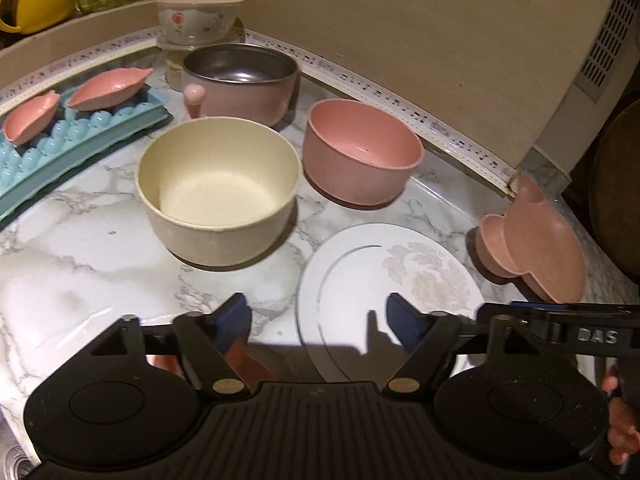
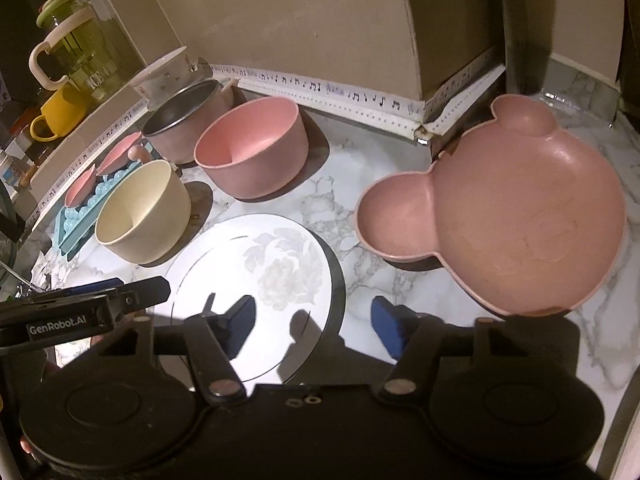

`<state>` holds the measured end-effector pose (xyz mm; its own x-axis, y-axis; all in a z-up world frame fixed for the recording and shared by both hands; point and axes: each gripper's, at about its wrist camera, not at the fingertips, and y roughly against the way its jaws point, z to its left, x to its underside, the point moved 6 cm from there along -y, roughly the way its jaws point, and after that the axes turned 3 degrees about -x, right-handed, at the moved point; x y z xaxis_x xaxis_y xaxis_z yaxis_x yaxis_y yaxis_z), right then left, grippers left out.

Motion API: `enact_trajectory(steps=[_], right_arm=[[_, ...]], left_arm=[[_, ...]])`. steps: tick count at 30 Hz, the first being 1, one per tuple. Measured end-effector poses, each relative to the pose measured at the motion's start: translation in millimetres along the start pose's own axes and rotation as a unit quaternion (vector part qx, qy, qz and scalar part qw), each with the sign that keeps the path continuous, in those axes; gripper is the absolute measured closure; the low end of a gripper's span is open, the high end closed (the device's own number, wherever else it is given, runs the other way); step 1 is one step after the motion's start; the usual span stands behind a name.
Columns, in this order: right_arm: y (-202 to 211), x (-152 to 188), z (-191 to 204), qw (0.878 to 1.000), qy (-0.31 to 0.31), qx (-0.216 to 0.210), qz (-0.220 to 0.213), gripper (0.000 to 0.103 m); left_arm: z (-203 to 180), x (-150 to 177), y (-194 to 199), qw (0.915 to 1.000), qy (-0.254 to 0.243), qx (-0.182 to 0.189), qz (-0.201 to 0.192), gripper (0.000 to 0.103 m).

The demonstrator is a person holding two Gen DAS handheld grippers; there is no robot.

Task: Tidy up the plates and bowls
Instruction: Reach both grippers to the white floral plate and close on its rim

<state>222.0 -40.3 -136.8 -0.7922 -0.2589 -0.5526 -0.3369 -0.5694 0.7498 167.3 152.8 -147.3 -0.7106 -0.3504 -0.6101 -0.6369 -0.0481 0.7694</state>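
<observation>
Straddling the white plate point(image 2: 256, 280), the right gripper point(image 2: 312, 328) gapes with 2 pads unpressed — positioned, I judge, to lift it. Left gripper point(image 1: 318, 320) likewise spread, empty, cream bowl point(image 1: 218, 196) just ahead.

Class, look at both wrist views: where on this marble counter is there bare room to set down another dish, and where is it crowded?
Free: marble counter left of the white plate, in front of the cream bowl; also a patch beside the bear-shaped plate. Crowded: the back, where pink bowl, steel-lined pot and blue tray cluster.

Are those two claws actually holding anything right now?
No. The left claw and right claw both hang open around opposite edges of the white plate, gripping nothing.
</observation>
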Motion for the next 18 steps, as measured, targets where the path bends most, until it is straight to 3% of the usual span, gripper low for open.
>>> enact_trajectory(steps=[1,3,5,9,12,18], right_arm=[[-2.3,0.3,-0.8,1.0,-0.002,-0.003,0.003,0.049],[-5.9,0.8,-1.8,1.0,-0.006,-0.008,0.007,0.055],[-9.3,1.0,-2.7,1.0,-0.008,-0.015,0.011,0.06],[-14.7,0.4,-5.3,0.999,-0.016,-0.026,0.018,0.071],[-18.2,0.0,-7.3,0.999,-0.024,-0.036,0.024,0.077],[-23.4,-1.8,-13.3,0.998,-0.042,-0.042,0.031,0.084]], left_arm=[[-0.6,0.4,-1.4,1.0,-0.001,-0.001,0.002,0.035],[-0.3,0.2,-5.1,1.0,0.0,0.001,0.008,0.052],[1.0,0.0,-9.8,0.9998,0.008,0.011,0.018,0.06],[4.6,-1.7,-15.9,0.9994,0.017,0.014,0.026,0.07],[10.6,-5.5,-19.3,0.9989,0.033,0.017,0.03,0.071],[16.7,-3.8,-26.1,0.9967,0.056,0.033,0.048,0.082]])
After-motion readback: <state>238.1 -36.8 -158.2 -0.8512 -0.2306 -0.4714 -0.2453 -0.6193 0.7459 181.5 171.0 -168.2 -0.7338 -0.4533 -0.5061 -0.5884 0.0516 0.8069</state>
